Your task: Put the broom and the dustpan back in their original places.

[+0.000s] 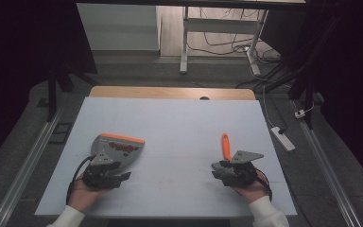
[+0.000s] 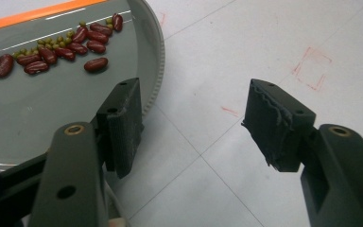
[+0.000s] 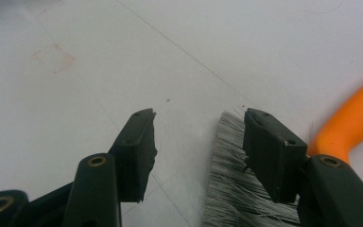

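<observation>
A grey dustpan with an orange front edge lies on the white tabletop at the left. It holds red beans and small green ones. My left gripper sits at its near end, open, one jaw over the pan's rim and only bare table between the pads. A brush with an orange handle lies at the right. My right gripper hovers at its near end, open, with grey bristles reaching partly between the jaws and the handle beside the right jaw.
Faint red pen marks show on the tabletop. A wooden desk edge runs behind the white top. On the floor to the right lie a power strip and cables; a white table frame stands farther back.
</observation>
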`<state>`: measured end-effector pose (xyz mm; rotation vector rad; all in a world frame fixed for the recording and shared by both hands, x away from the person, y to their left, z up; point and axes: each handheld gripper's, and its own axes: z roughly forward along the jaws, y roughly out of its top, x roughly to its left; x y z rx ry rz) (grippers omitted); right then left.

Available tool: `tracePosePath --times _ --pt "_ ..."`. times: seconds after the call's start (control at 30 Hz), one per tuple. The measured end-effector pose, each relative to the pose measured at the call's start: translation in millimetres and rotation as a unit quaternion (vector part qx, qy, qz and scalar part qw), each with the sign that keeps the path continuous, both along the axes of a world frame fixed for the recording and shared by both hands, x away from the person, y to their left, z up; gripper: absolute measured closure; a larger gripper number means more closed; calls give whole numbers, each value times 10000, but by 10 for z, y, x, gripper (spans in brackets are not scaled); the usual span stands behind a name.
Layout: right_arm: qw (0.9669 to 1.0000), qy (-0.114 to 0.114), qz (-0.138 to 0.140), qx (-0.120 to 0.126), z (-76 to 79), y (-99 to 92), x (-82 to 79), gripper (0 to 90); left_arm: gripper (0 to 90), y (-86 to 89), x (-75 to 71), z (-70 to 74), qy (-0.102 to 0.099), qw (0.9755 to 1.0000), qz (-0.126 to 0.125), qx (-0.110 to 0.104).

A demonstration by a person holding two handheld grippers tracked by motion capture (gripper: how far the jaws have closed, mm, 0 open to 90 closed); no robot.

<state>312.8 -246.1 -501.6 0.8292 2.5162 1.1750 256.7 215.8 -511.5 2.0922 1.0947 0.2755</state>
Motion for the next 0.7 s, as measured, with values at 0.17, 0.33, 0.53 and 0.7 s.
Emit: tracePosePath --times 0.17,0.33,0.53,0.7 --pt "10000 -45 13 17 7 -7 -5 440 389 11 -10 14 -41 10000 34 -46" --pt "10000 -54 15 14 9 -11 -7 440 389 7 -23 31 -91 9999 35 -65" --pt "10000 -98 21 5 14 -14 -10 440 389 6 -28 34 -107 9999 36 -66" --pt "10000 -93 20 -10 11 -12 -10 440 389 12 -29 37 -121 9999 38 -70"
